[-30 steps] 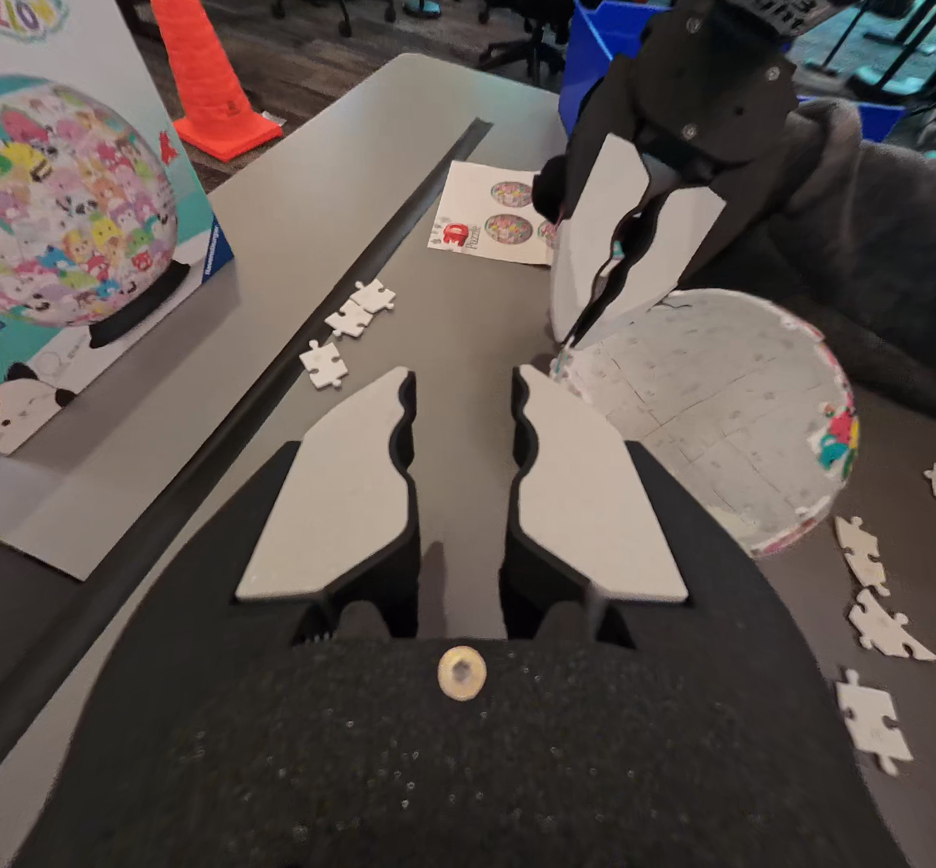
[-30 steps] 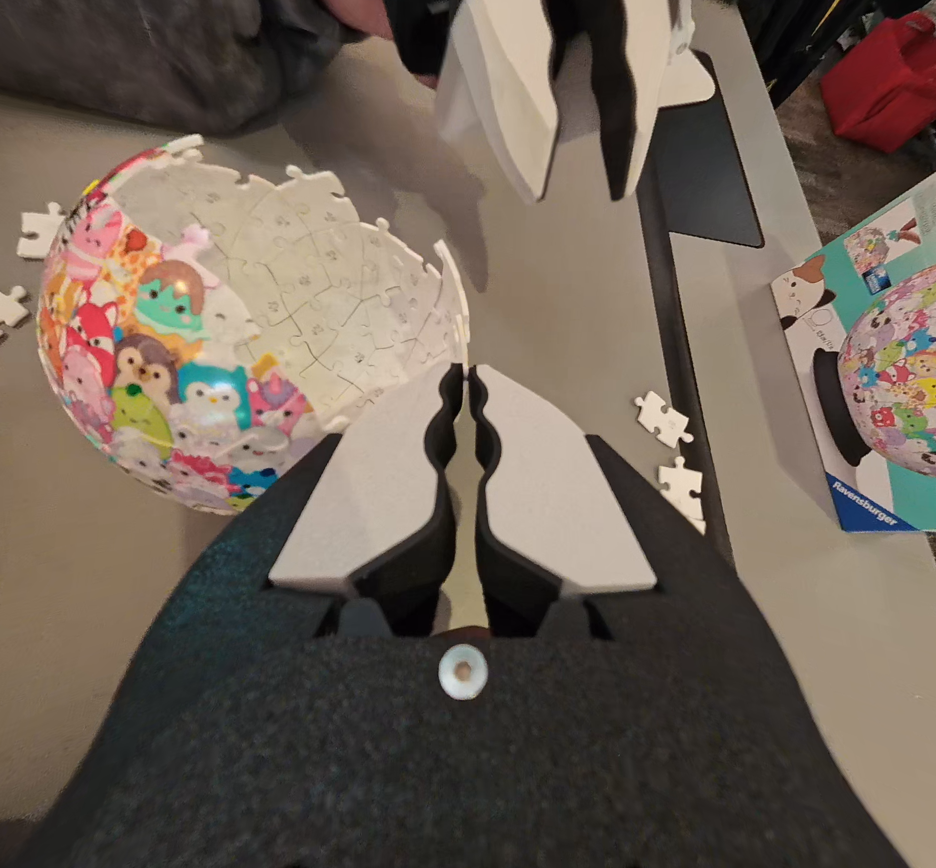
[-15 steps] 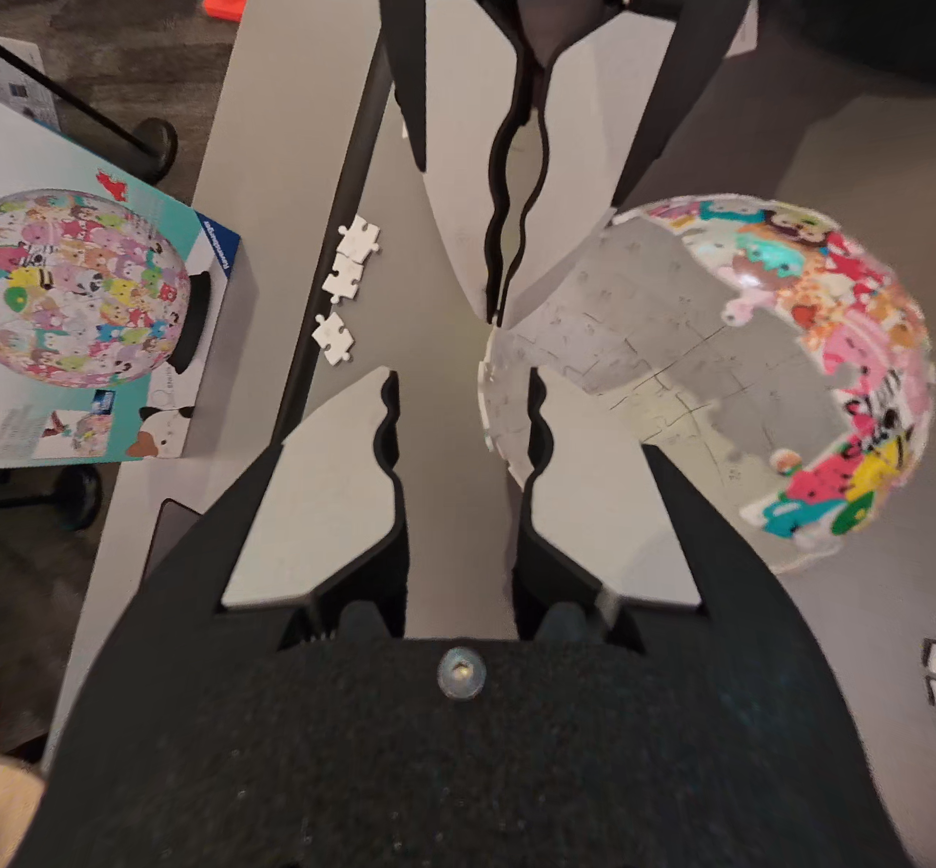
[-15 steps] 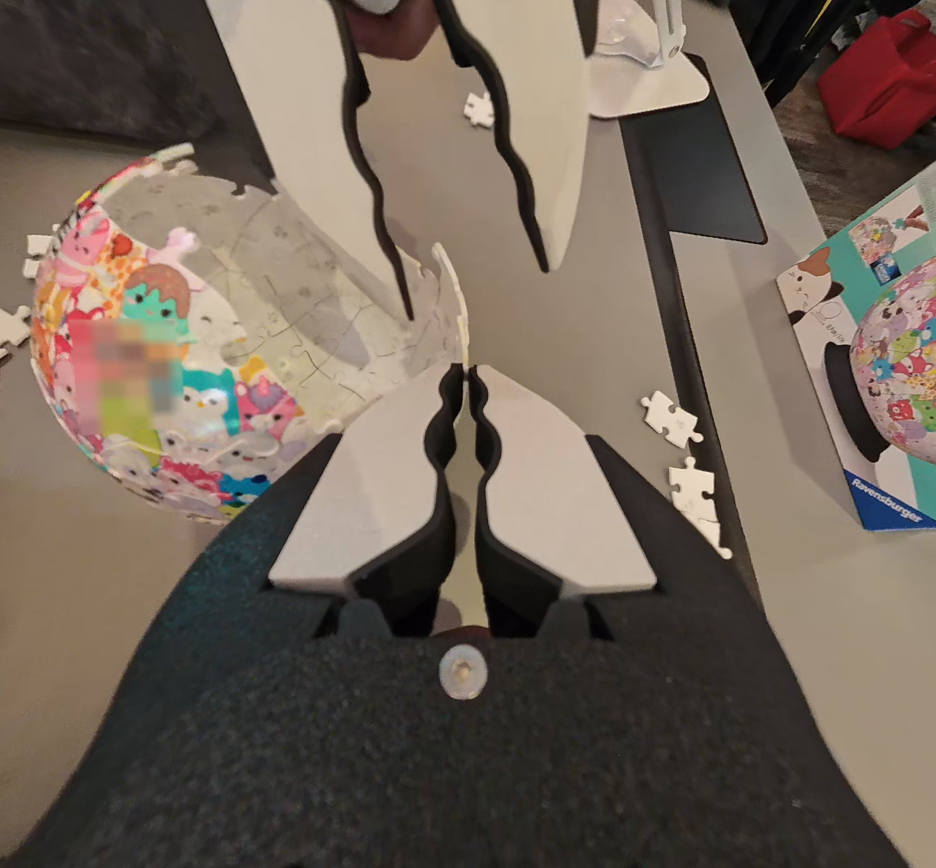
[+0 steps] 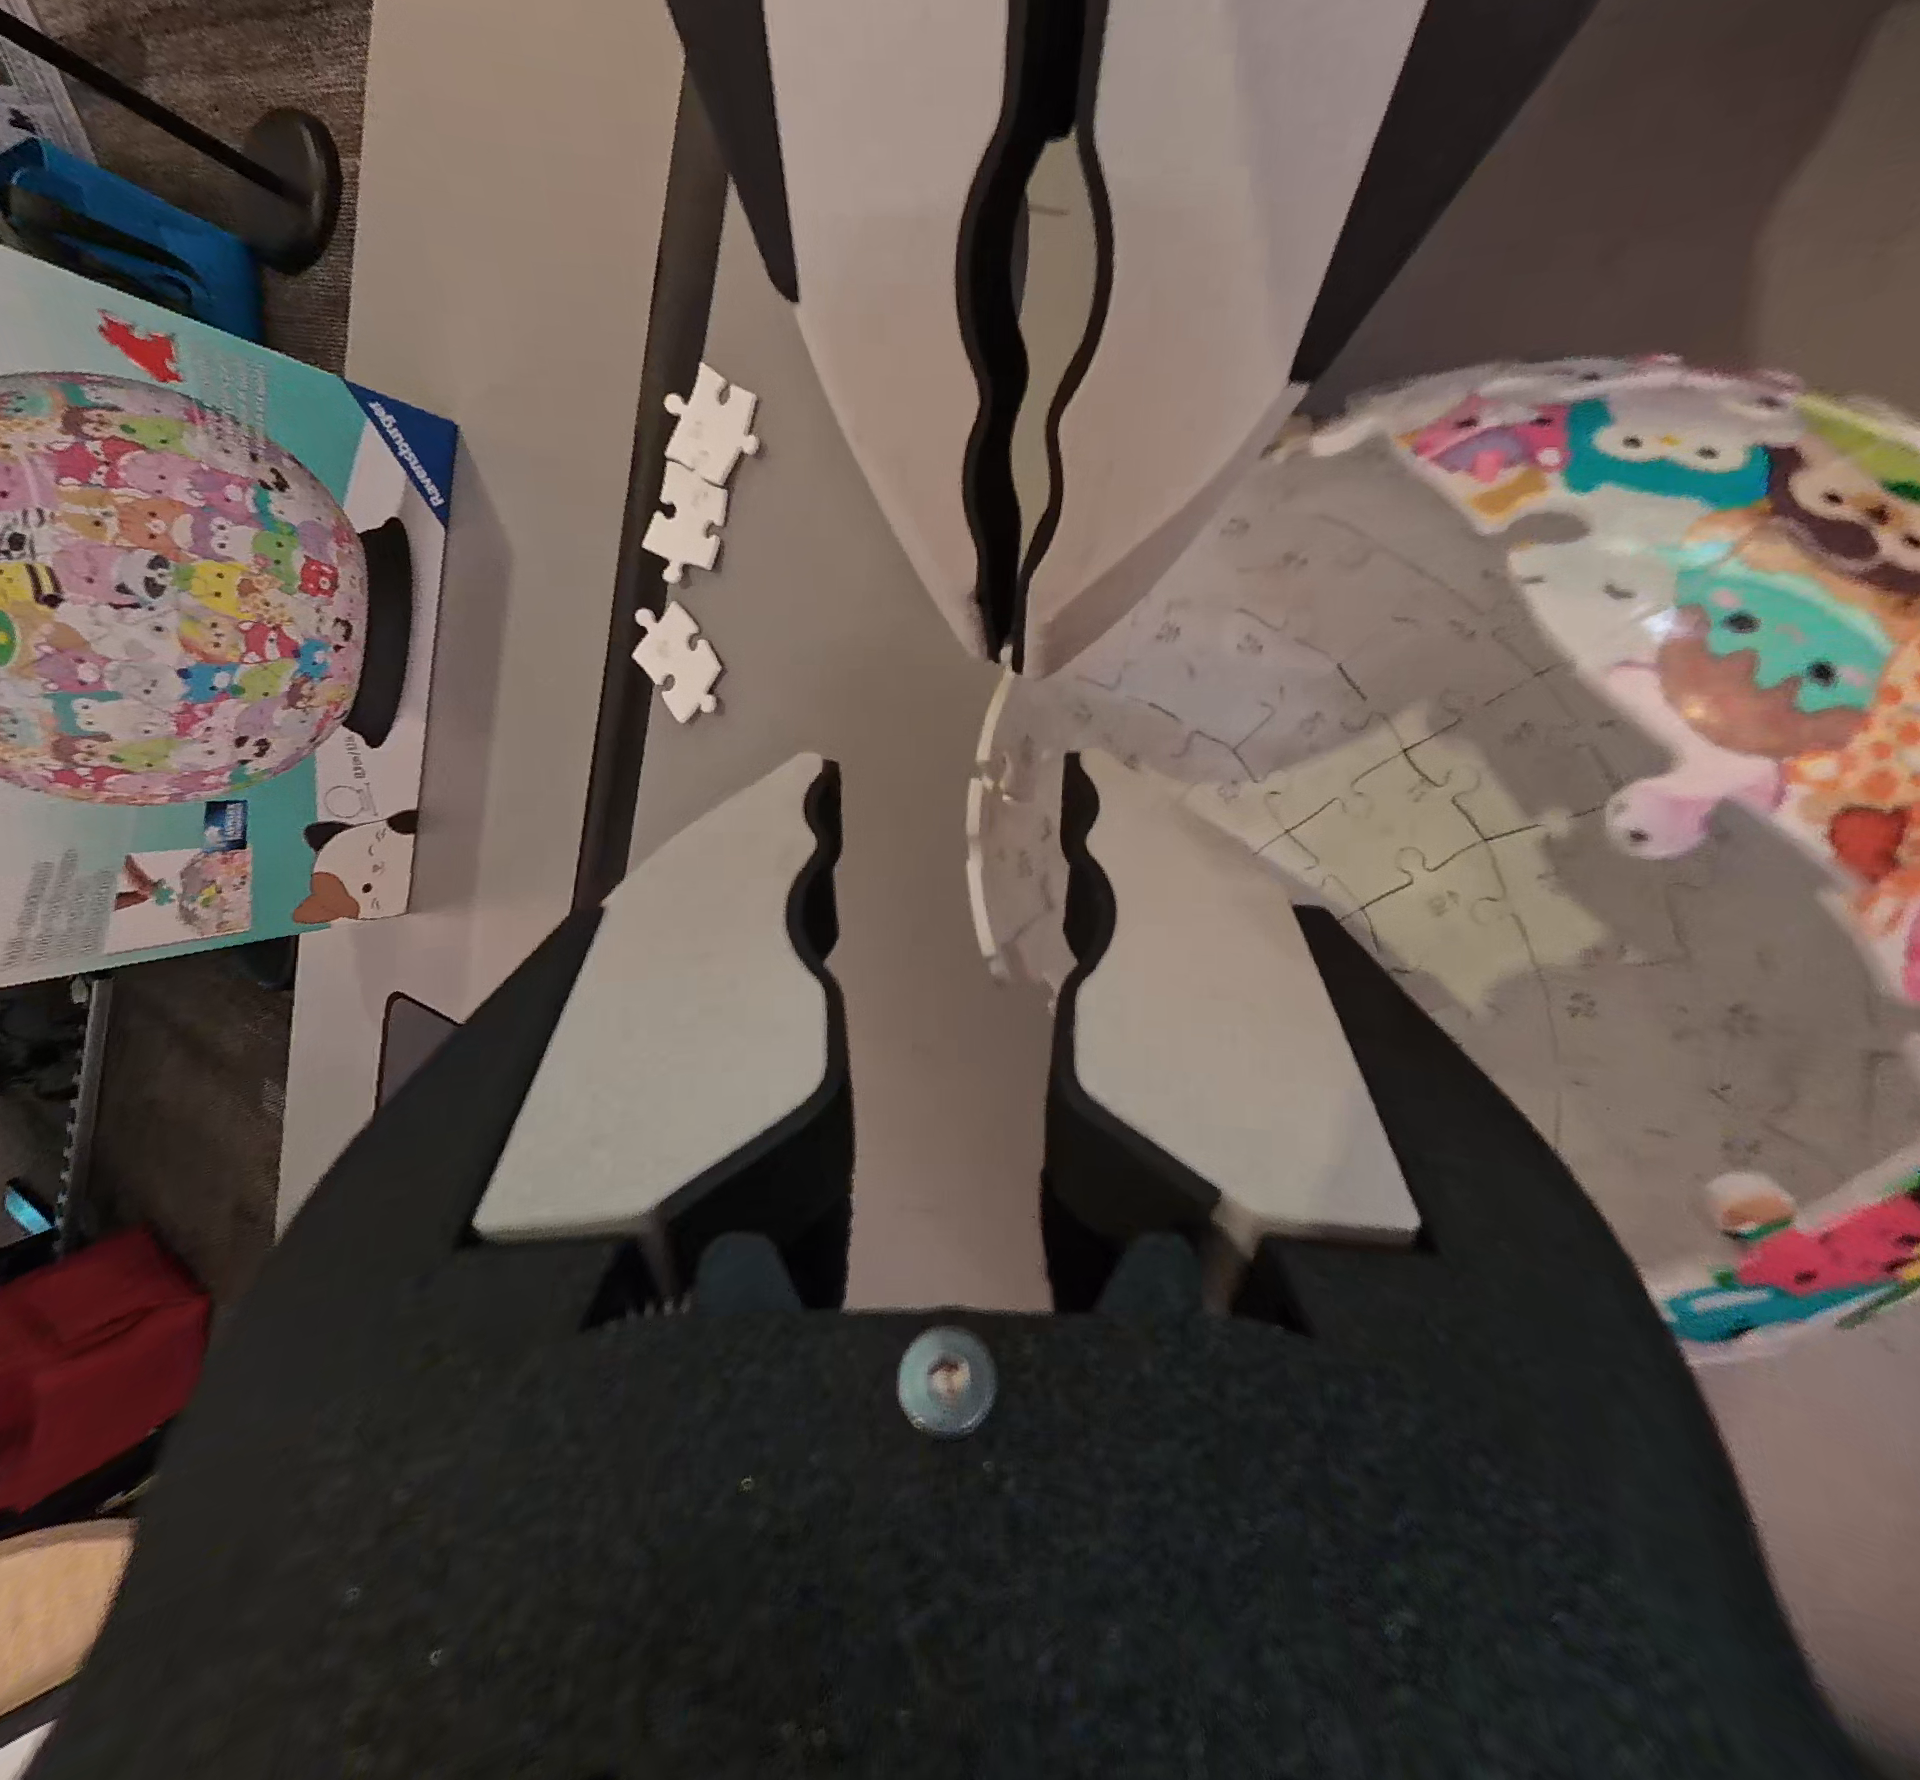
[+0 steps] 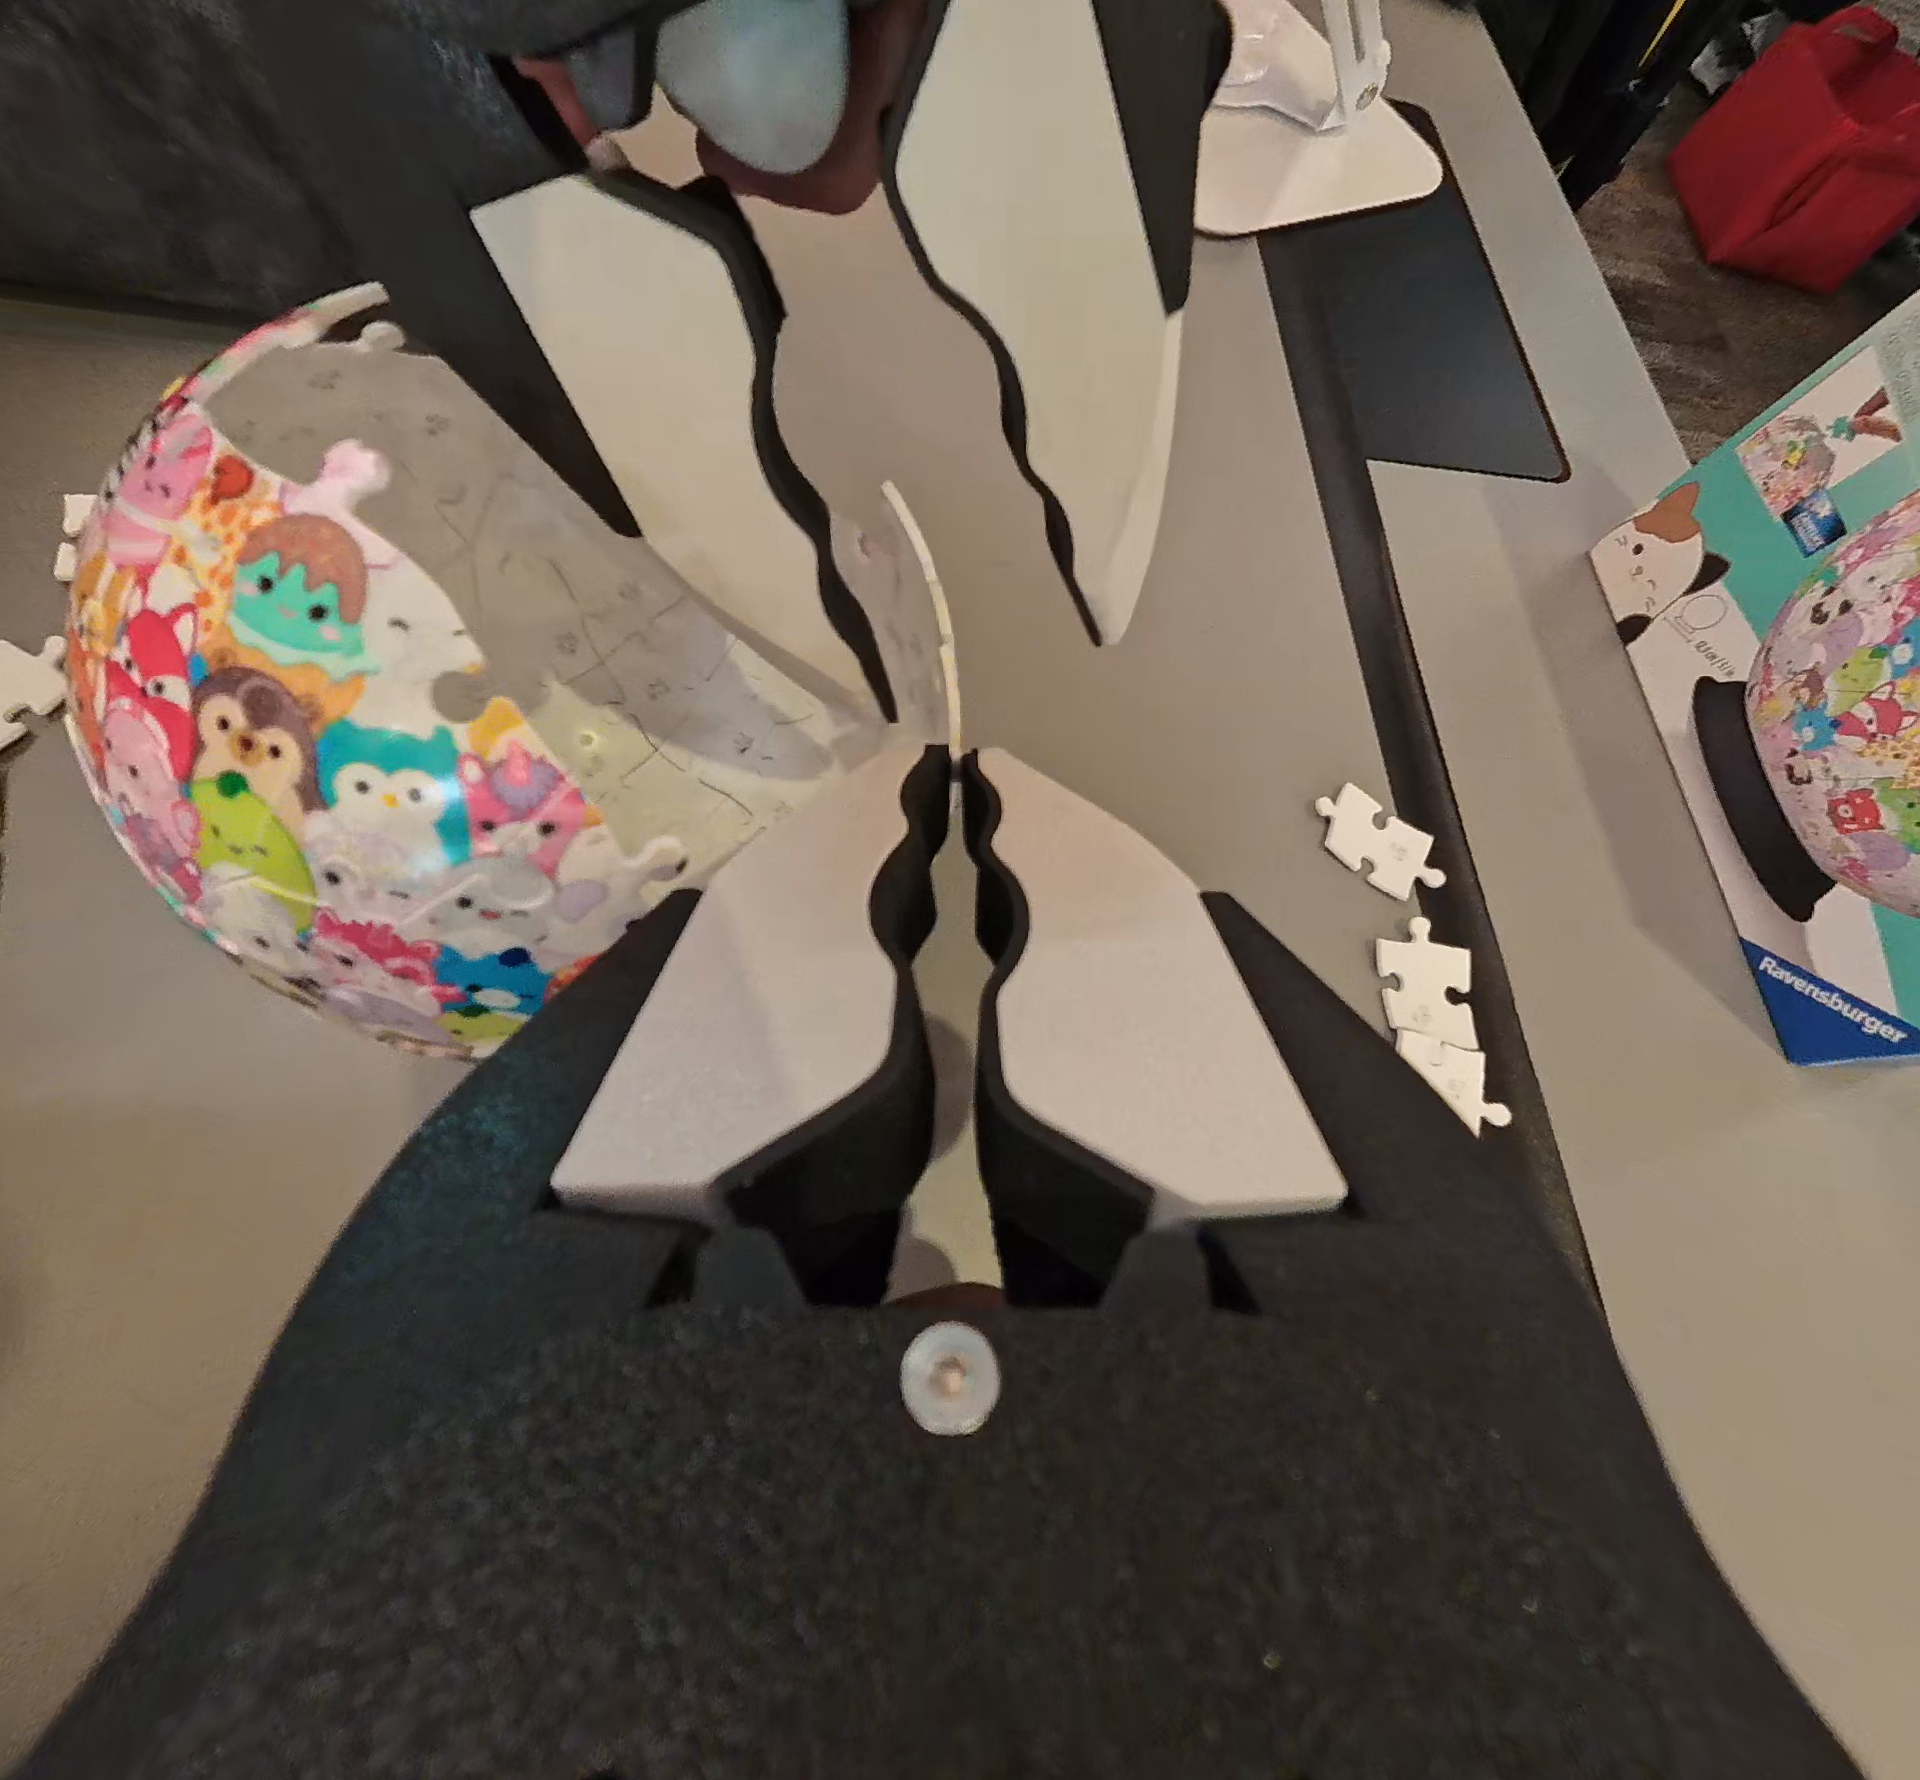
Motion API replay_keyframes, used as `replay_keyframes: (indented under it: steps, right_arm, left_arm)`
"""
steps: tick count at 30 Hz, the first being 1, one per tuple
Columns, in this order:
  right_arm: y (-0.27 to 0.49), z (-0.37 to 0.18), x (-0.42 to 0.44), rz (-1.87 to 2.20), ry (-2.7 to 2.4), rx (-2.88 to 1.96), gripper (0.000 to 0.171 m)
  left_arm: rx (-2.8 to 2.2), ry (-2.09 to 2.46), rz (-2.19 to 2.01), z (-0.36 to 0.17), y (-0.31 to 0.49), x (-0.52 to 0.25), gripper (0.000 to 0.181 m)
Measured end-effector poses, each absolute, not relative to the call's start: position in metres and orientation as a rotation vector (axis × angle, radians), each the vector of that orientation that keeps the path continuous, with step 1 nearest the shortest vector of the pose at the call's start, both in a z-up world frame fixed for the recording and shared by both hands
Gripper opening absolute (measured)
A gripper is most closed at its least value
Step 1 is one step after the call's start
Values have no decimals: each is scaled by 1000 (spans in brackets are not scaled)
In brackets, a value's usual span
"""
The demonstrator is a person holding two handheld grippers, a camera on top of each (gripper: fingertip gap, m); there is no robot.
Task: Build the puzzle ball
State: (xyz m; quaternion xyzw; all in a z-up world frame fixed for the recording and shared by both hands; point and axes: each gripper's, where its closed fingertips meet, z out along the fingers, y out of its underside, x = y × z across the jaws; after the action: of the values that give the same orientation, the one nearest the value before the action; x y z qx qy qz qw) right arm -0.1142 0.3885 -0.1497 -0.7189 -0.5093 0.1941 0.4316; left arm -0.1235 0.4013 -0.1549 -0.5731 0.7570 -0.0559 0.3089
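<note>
The puzzle ball [image 5: 1455, 795] is a half-built open shell, colourful outside and white inside, lying on the grey table; it also shows in the right wrist view [image 6: 312, 743]. My right gripper [image 6: 956, 759] is shut on the shell's raised rim [image 6: 925, 587]; in the left wrist view it [image 5: 997, 650] comes in from the top. My left gripper [image 5: 951, 774] is open, its fingers straddling the same rim [image 5: 997, 847] without closing on it. In the right wrist view it [image 6: 992, 665] reaches in from above. Three loose white pieces [image 5: 686, 525] lie left of the grippers.
The puzzle box [image 5: 208, 639] lies at the table's left edge, seen also in the right wrist view [image 6: 1818, 743]. A dark groove [image 5: 644, 483] runs along the table by the loose pieces [image 6: 1423, 982]. A white stand [image 6: 1320, 161] is at the far end; more pieces [image 6: 21, 681] lie beyond the ball. My left and right fingertips are right by each other. From the left gripper's tips to the dark groove [image 5: 644, 483] is close to 15 cm. It is also in sight in the right wrist view [image 6: 1496, 1020].
My left gripper has tipped down and moved in over the ball, so its open fingers now straddle the rim. My right gripper has stayed shut on the rim.
</note>
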Motion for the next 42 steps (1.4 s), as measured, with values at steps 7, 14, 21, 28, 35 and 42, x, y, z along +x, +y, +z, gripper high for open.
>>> replay_keyframes:
  steps: [7, 14, 21, 28, 35, 42]
  right_arm:
    - [388, -151, -114, 482, -1274, -1796, 2]
    - [388, -151, -114, 480, -1277, -1796, 2]
    - [388, -151, -113, 472, -1276, -1796, 2]
    - [389, -151, -113, 459, -1277, -1795, 2]
    - [389, -151, -114, 451, -1282, -1792, 2]
    - [389, -151, -113, 445, -1284, -1793, 2]
  left_arm:
    - [-1494, 2007, -98, -157, 404, -122, 39]
    - [-1466, 2018, -61, -158, 403, -122, 39]
    - [-1460, 2009, -54, -155, 404, -122, 39]
    - [-1494, 2053, -240, -151, 386, -122, 39]
    - [-1543, 1996, -749, -114, 376, -129, 39]
    - [-1736, 1768, -1270, -96, 403, -134, 39]
